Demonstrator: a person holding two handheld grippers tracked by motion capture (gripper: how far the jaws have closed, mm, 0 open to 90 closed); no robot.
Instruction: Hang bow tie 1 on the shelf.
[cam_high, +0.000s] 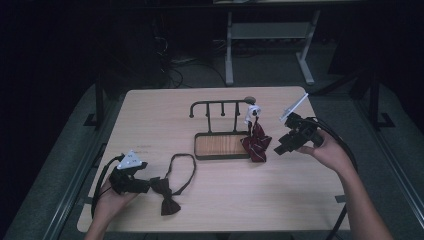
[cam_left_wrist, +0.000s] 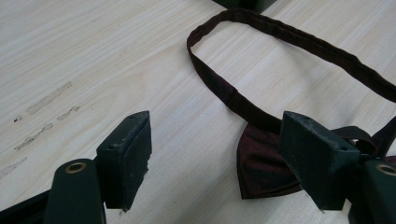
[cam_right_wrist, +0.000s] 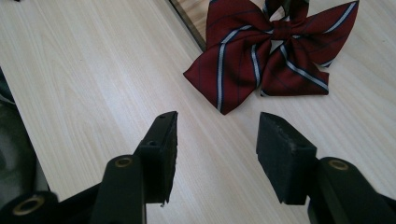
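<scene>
Looks about halfway: the striped bow tie (cam_high: 257, 141) already hangs off the rack (cam_high: 222, 131), with the right gripper (cam_right_wrist: 217, 154) released just beside it. The dark bow tie (cam_high: 170, 201) lies on the bench (cam_high: 150, 115); left gripper (cam_left_wrist: 217, 163) open, nothing grabbed yet.

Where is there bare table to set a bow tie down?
Free: the far left of the table, beyond the dark bow tie and left of the rack; also the near middle, between that tie and the right hand-held gripper. Crowded: around the rack's right end, where the striped bow tie hangs.
</scene>
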